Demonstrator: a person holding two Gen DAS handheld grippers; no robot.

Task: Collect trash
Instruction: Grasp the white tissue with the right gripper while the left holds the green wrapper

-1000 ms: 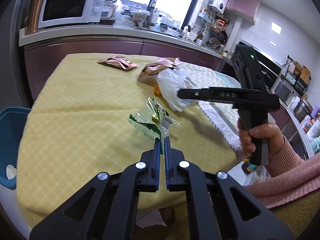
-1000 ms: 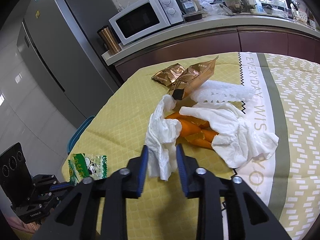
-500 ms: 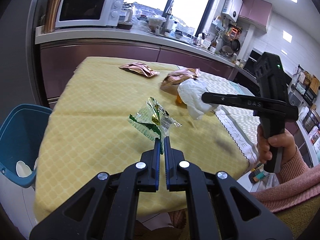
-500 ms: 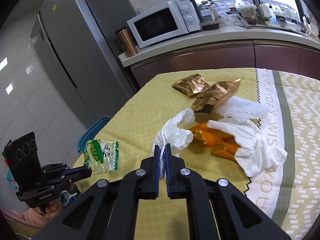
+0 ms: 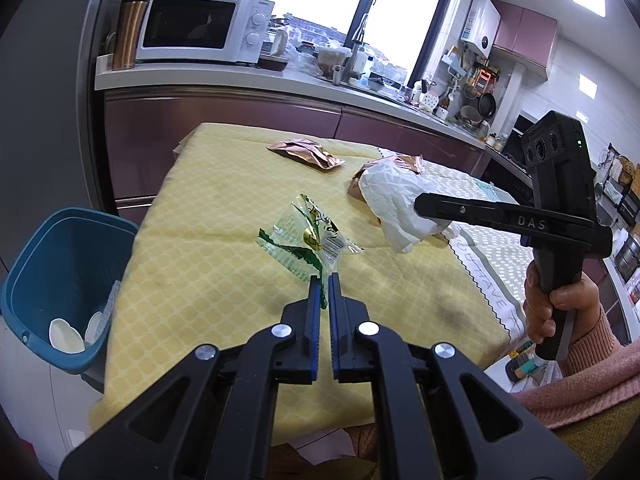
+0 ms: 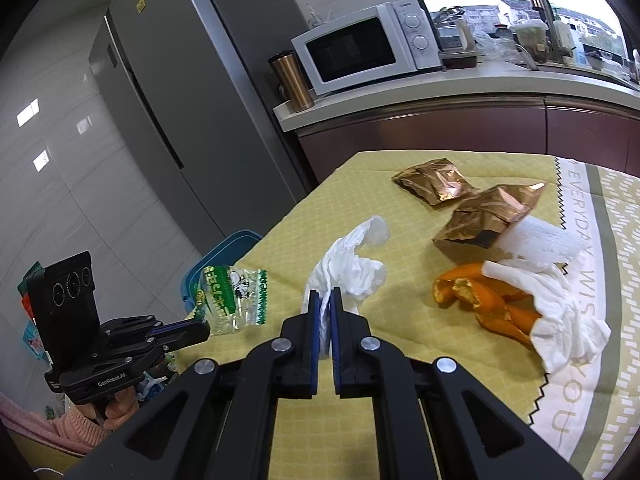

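Note:
My left gripper (image 5: 324,286) is shut on a green and clear snack wrapper (image 5: 306,240) and holds it above the yellow tablecloth (image 5: 224,280). The wrapper also shows in the right wrist view (image 6: 232,294), with the left gripper (image 6: 204,330) beside it. My right gripper (image 6: 325,300) is shut on a crumpled white tissue (image 6: 352,264), lifted off the table; it also shows in the left wrist view (image 5: 396,208), where the right gripper (image 5: 418,204) comes in from the right. A blue trash bin (image 5: 60,276) stands left of the table.
Two copper foil packets (image 6: 434,184) (image 6: 488,216), orange peel (image 6: 480,300) and more white tissue (image 6: 560,312) lie on the table. White pieces (image 5: 66,334) lie in the bin. A counter with a microwave (image 5: 200,30) is behind, a fridge (image 6: 180,100) to the left.
Both grippers have moved left, toward the bin side of the table, with their loads. The right gripper shut on the tissue and lifted it off the orange peel.

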